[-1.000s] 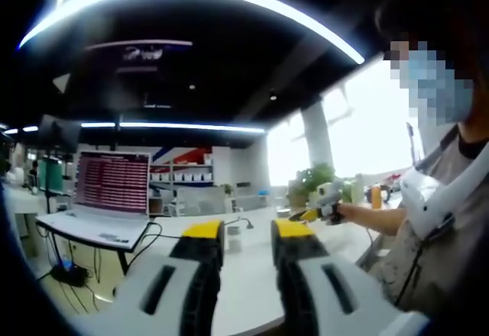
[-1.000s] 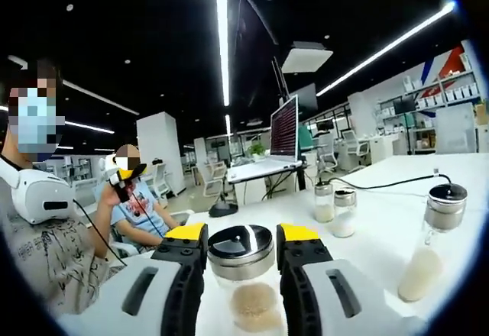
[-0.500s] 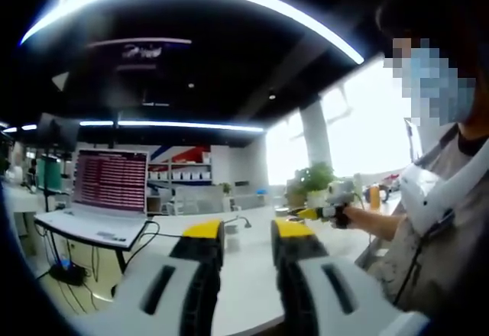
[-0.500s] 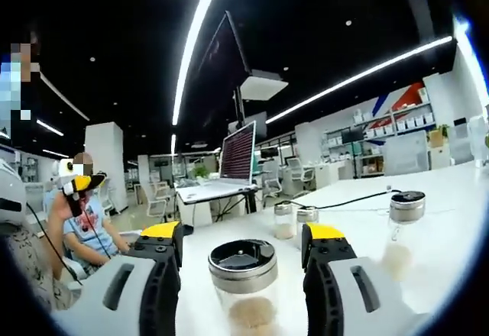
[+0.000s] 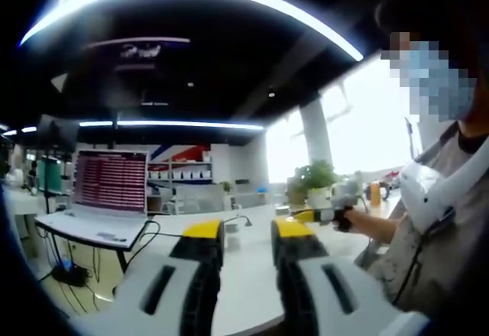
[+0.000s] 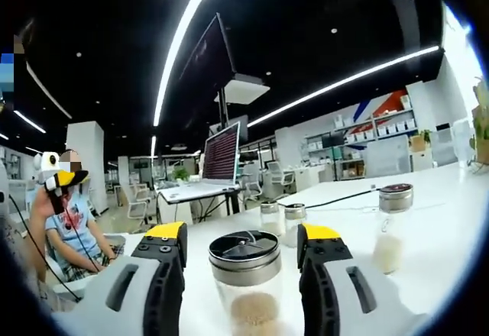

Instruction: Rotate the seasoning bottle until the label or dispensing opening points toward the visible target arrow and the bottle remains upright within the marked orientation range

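Seasoning bottle [image 6: 244,279] stands upright on the white tabletop [image 6: 428,221] near its close edge, between the right gripper [image 6: 243,238] jaws — these are spread, with clear gaps either side of the steel lid. Three more shakers [image 6: 390,225] stand further along. Left gripper [image 5: 248,231] hangs with jaws parted, empty, over the tabletop — a laptop [image 5: 107,198] beyond.

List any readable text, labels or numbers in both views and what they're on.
No text can be read.
Laptop screen: rows of text, too blurred to read.
Dark hanging sign: pale marking, illegible.
Seasoning bottle between the open right gripper jaws: no readable label; its lid shows none.
Other bottles: no legible labels.
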The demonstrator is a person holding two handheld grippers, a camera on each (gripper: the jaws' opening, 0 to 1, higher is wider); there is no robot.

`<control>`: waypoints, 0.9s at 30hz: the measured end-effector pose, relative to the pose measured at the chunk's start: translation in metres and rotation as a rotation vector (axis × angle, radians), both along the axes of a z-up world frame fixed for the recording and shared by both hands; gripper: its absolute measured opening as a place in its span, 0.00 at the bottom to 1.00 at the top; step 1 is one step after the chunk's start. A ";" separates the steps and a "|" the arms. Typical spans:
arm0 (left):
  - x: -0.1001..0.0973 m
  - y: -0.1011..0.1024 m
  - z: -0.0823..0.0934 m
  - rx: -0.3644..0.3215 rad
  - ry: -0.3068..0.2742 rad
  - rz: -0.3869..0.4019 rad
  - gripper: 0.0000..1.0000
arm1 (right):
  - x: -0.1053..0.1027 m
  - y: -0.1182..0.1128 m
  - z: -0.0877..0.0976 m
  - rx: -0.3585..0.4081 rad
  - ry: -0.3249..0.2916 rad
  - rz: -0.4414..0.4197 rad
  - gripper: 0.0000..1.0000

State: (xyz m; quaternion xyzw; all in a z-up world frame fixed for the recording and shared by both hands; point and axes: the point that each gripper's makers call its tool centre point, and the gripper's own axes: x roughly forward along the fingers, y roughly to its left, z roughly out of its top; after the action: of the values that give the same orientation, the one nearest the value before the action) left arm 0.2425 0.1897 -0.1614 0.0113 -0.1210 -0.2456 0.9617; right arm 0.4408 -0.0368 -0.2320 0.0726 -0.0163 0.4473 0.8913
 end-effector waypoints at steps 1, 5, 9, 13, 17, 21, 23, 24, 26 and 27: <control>0.000 0.000 0.000 -0.001 -0.001 0.002 0.26 | 0.002 0.000 -0.002 -0.014 0.003 -0.007 0.57; 0.000 0.003 0.001 -0.002 -0.002 0.007 0.26 | 0.007 0.000 -0.008 -0.050 0.004 -0.020 0.52; 0.001 0.005 0.000 -0.002 -0.001 0.010 0.26 | 0.009 -0.002 -0.010 -0.058 0.008 -0.027 0.50; 0.000 0.007 -0.001 -0.003 -0.002 0.015 0.26 | 0.008 0.001 -0.011 -0.052 0.018 0.000 0.43; -0.001 0.010 0.001 -0.006 -0.007 0.021 0.26 | 0.006 0.005 -0.011 -0.043 0.024 0.029 0.40; -0.002 0.013 0.002 -0.006 -0.009 0.023 0.26 | 0.005 0.006 -0.011 -0.068 0.031 0.062 0.40; -0.003 0.015 0.002 -0.007 -0.009 0.024 0.26 | 0.004 0.006 -0.011 -0.080 0.038 0.082 0.40; -0.003 0.014 0.001 -0.006 -0.009 0.024 0.26 | 0.003 0.007 -0.012 -0.089 0.037 0.089 0.40; -0.003 0.014 0.001 -0.005 -0.008 0.024 0.26 | 0.002 0.007 -0.012 -0.098 0.038 0.103 0.39; -0.003 0.014 0.001 -0.005 -0.008 0.024 0.26 | 0.002 0.007 -0.012 -0.101 0.040 0.116 0.39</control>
State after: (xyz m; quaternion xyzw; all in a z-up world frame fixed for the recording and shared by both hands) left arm 0.2399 0.2038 -0.1606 0.0111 -0.1251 -0.2335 0.9642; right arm 0.4425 -0.0300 -0.2442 0.0374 0.0284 0.4971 0.8664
